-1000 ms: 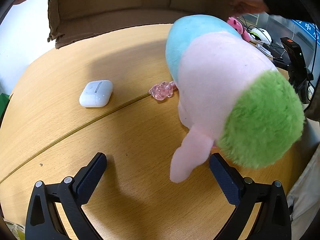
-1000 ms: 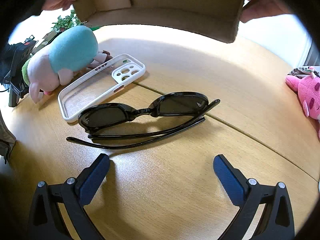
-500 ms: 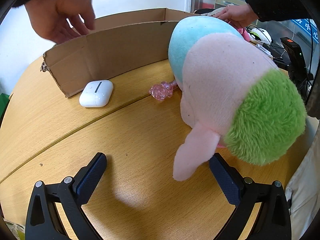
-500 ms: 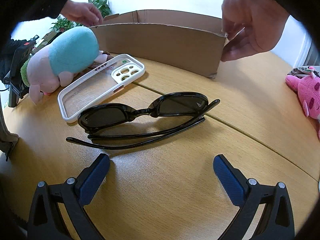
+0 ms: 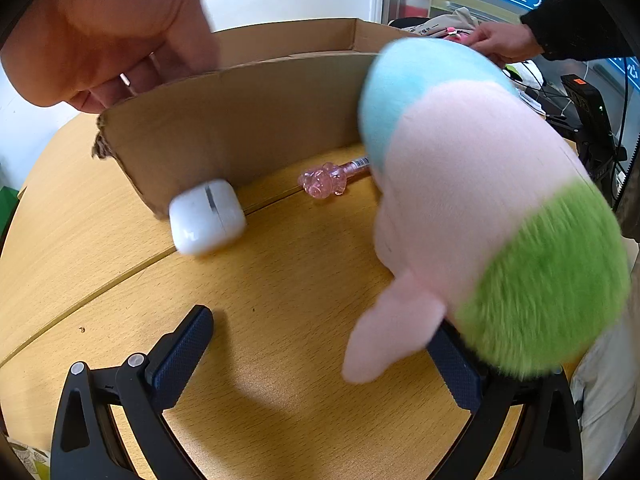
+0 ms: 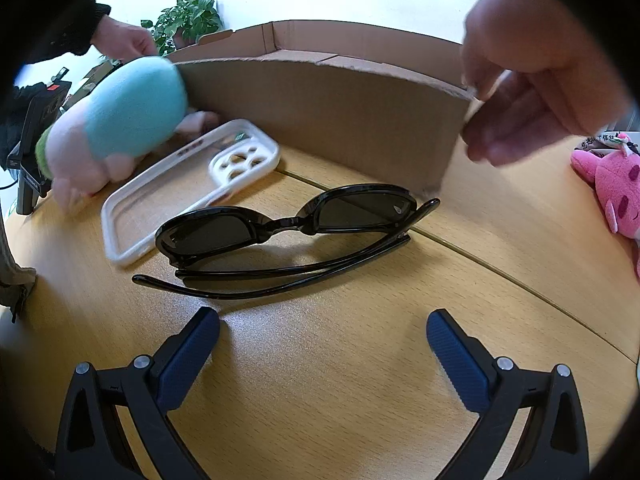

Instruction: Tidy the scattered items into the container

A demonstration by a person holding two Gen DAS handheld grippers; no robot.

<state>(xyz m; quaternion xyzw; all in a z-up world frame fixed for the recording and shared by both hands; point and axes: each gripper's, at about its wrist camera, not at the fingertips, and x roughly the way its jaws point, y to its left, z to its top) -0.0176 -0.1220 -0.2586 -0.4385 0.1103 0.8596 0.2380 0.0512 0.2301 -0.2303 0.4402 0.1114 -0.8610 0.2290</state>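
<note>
Brown cardboard box (image 6: 328,120) stands ahead of the empty, spread-jawed right gripper (image 6: 323,350), black folded sunglasses (image 6: 280,232) between; left gripper (image 5: 320,344) likewise apart. Nothing grasped yet; next, I judge, straddle the sunglasses.

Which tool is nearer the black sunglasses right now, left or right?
Right. The right tool is open just short of the black sunglasses, which lie straight ahead of it. The left tool faces the plush toy and earbuds case; no sunglasses appear there.
</note>
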